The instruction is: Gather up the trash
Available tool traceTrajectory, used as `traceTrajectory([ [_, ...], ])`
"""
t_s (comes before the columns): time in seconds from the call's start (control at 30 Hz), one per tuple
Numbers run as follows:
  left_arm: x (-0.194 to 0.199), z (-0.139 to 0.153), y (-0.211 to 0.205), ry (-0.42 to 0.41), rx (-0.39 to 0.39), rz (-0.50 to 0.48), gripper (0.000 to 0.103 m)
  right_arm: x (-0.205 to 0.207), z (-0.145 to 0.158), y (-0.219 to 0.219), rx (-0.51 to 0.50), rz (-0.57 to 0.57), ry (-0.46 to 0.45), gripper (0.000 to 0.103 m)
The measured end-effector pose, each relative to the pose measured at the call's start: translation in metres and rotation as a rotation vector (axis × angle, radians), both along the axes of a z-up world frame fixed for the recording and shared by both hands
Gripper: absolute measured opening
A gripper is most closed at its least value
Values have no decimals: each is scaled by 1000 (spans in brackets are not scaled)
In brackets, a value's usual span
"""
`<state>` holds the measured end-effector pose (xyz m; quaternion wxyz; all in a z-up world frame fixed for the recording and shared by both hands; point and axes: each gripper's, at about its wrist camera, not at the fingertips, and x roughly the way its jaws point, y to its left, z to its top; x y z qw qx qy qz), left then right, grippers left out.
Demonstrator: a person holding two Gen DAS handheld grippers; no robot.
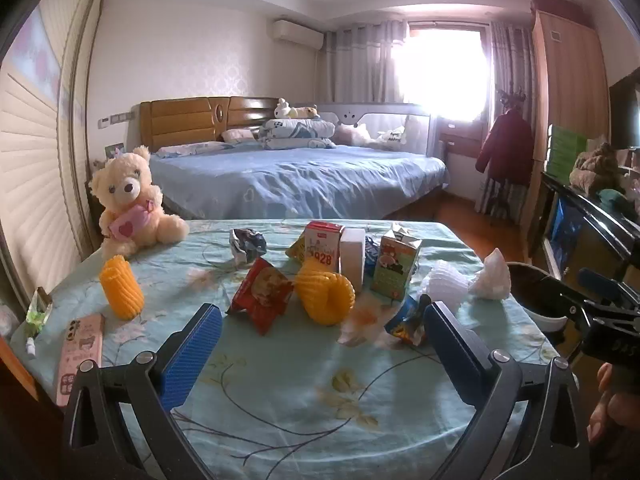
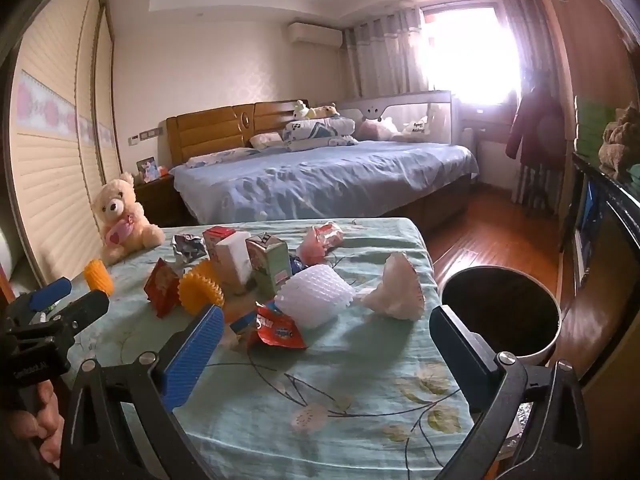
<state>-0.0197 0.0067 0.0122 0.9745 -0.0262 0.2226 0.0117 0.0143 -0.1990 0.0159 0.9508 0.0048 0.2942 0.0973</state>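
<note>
Both sets of tongs, left tongs (image 1: 322,334) and right tongs (image 2: 326,338), are spread wide apart with nothing in them, hovering over the bench (image 1: 280,392) with its pale green floral cloth. The trash sits mid-bench: red crinkly snack wrapper (image 1: 262,294), two yellow foam net sleeves (image 1: 326,296), small drink cartons (image 1: 396,266), white foam net sleeve (image 2: 314,296), crumpled white tissue (image 2: 396,290). Round dark-lined bin (image 2: 500,312) stands on the floor just beside the bench's right edge. Cream teddy bear (image 1: 130,200) sits at the far left corner.
</note>
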Motion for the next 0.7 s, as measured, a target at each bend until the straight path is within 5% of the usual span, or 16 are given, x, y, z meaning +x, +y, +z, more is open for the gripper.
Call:
traceTrajectory([
  [0.7,4,-3,7,11,-11,3,101,0,1,2,12,13,1,103],
])
